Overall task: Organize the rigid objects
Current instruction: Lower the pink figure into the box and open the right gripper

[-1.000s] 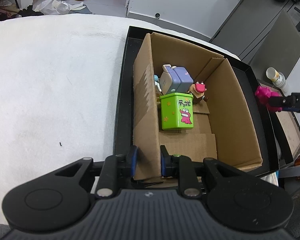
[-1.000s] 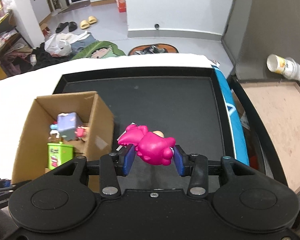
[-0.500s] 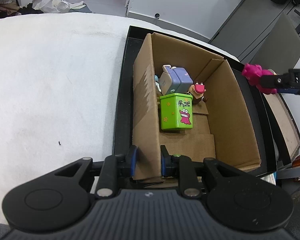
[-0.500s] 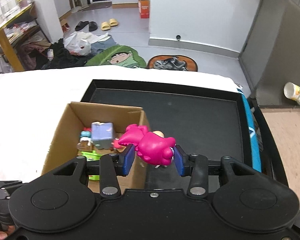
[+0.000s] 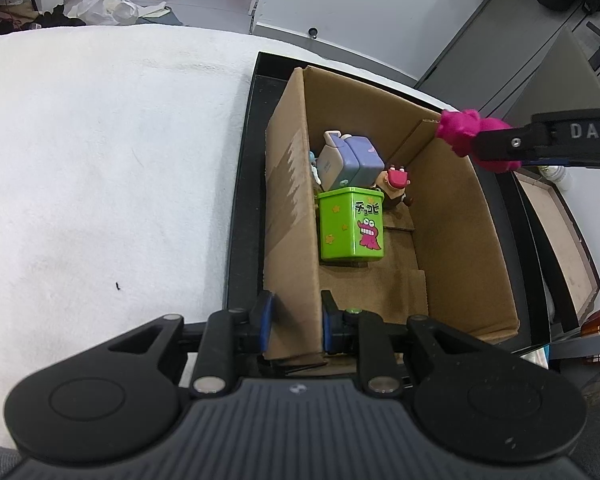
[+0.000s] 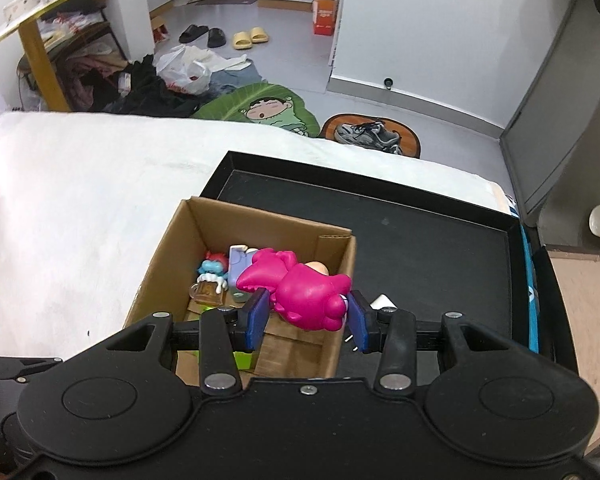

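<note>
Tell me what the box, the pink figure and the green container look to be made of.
Box: brown corrugated cardboard, matte, with folded flaps and a torn paper patch on one wall. Pink figure: probably moulded plastic or vinyl, smooth with soft highlights. Green container: likely glossy plastic or printed tin; sheen and crisp cartoon print.

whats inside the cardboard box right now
Inside the cardboard box: a green tin, a lilac block toy, a red-capped figure and a blue figure. Whatever lies beneath them is covered.

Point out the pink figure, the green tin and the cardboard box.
pink figure (image 6: pixel 304 292), right wrist view, on its body.
green tin (image 5: pixel 350 224), left wrist view, on its printed front.
cardboard box (image 5: pixel 456 240), left wrist view, on its right inner wall.
</note>
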Motion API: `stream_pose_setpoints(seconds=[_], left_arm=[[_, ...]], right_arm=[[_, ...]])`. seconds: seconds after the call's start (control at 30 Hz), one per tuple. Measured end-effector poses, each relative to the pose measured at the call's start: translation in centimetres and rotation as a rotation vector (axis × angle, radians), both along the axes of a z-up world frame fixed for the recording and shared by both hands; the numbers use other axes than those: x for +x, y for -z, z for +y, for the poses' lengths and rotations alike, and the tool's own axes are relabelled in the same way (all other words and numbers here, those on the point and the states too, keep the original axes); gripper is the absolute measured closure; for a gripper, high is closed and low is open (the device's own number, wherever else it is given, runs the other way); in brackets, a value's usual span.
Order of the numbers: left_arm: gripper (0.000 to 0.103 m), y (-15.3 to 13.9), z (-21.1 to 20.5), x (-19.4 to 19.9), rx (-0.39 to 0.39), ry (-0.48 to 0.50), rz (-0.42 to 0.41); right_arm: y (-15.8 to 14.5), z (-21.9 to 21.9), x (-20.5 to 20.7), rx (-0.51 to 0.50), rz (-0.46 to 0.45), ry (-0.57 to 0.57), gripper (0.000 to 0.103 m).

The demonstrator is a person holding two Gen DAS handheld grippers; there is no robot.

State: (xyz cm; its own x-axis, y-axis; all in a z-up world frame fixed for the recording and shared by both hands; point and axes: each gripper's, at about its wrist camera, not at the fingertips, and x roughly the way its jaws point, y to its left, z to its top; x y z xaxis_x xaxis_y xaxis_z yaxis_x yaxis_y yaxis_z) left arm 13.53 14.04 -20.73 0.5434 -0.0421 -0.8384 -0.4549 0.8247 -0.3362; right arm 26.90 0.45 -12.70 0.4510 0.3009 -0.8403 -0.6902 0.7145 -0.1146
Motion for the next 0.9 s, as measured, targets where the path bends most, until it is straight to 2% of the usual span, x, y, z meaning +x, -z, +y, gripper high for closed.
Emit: stream_pose_setpoints(seconds=[0.5,0.9], left_arm=[[0.081,0.1,0.2,-0.1,-0.012,-0.001,-0.006],[0.081,0.1,0.2,-0.1,-0.011,-0.001,-0.006]], right_arm=[[2.0,2.7,-2.3,-0.145,-0.06,-0.107,0.061],[3.5,3.2,-2.5,-0.204,-0.091,-0.107,0.06]])
